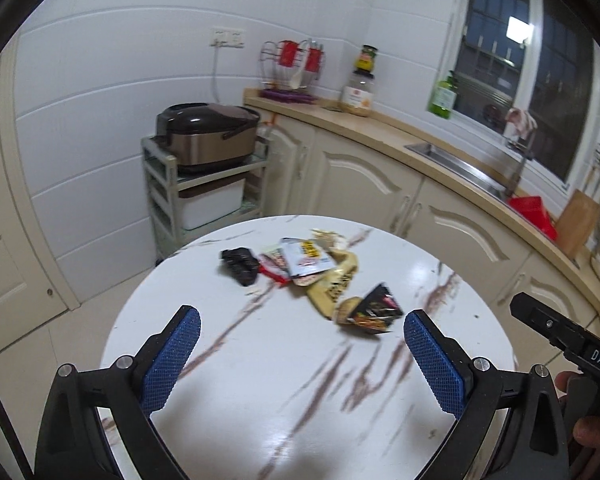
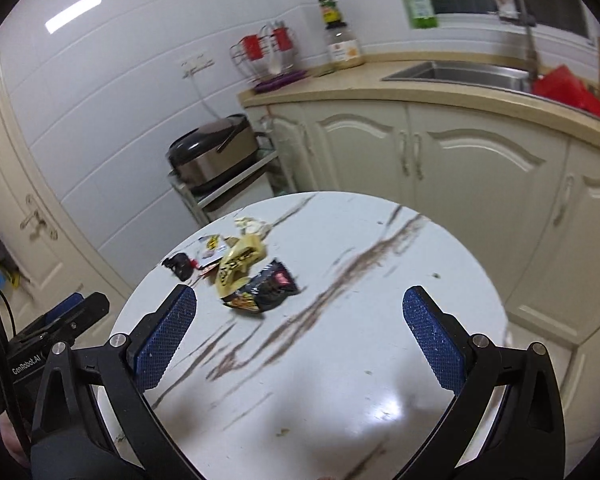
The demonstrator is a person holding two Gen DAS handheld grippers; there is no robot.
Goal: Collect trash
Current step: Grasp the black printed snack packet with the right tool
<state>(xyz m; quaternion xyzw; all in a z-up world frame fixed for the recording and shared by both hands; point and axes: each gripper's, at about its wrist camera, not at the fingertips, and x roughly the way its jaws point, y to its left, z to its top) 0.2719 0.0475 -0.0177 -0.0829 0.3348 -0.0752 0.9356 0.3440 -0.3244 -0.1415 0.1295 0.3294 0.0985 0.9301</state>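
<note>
A heap of snack wrappers lies on the round white marble table (image 1: 292, 380). It holds a black and orange packet (image 1: 374, 310), a yellow wrapper (image 1: 334, 286), a white and blue pouch (image 1: 306, 258) and a crumpled black wrapper (image 1: 240, 264). My left gripper (image 1: 300, 340) is open and empty, above the table just short of the heap. In the right wrist view the black packet (image 2: 266, 288) and yellow wrapper (image 2: 238, 264) lie ahead to the left. My right gripper (image 2: 300, 320) is open and empty, to the right of the heap.
Beyond the table, cream cabinets (image 1: 360, 184) carry a counter with a sink (image 1: 460, 168), jars (image 1: 358, 92) and a utensil rack (image 1: 292, 68). A rice cooker (image 1: 206, 136) sits on a shelf cart at left. The other gripper's body (image 1: 564, 344) shows at right.
</note>
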